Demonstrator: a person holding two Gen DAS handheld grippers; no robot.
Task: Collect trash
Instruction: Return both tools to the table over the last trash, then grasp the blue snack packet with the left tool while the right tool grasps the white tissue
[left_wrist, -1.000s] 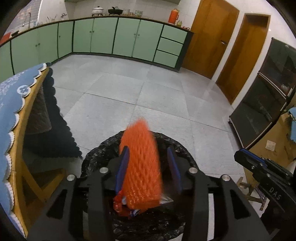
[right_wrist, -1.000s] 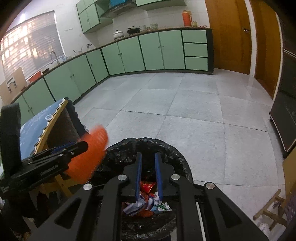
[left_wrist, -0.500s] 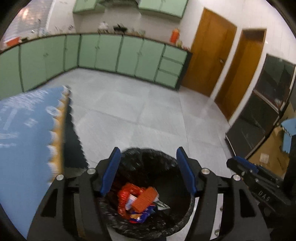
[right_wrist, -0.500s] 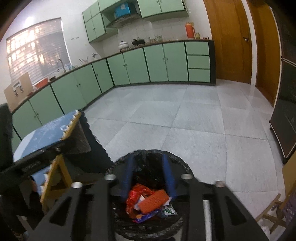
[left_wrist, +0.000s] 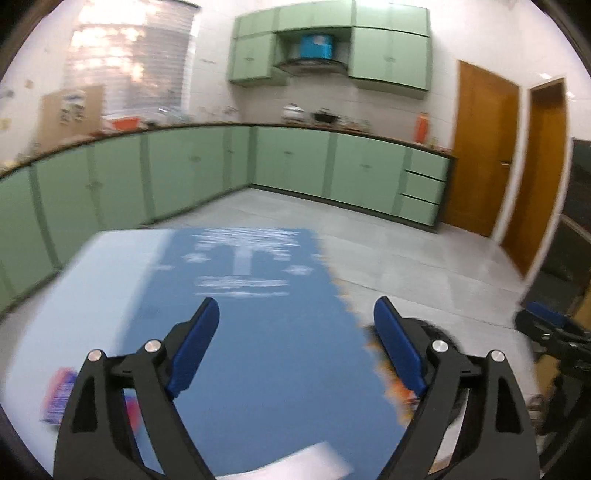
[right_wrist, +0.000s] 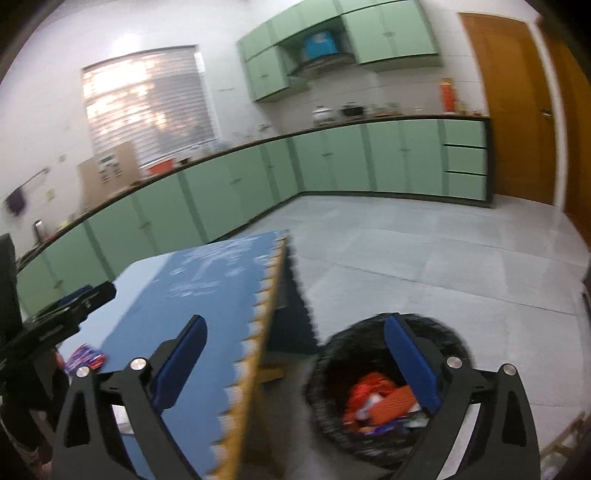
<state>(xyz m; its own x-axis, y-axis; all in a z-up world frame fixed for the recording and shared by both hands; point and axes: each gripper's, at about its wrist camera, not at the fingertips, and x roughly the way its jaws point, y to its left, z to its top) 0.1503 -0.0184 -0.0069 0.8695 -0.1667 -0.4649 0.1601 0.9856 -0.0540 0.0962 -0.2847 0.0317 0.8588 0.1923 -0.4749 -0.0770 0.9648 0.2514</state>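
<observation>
- While both views are motion-blurred, the orange mesh sleeve (right_wrist: 393, 404) lies among red and blue wrappers inside the round bin lined with a black plastic bag (right_wrist: 325, 369), which stands on the grey tiled floor (right_wrist: 424, 254) just beside the counter.
- Left hand-held gripper (left_wrist: 295, 339): released; its jaws have just been opening, nothing between them, above the counter covered with a blue scalloped cloth (left_wrist: 258, 350).
- Right hand-held gripper (right_wrist: 295, 354): released; its jaws have just been opening, empty, straddling the counter edge and the bin.
- A red-and-blue wrapper (right_wrist: 85, 356) lies on the cloth near the left hand-held gripper.
- Green cabinets (right_wrist: 332, 162) line the far walls.
</observation>
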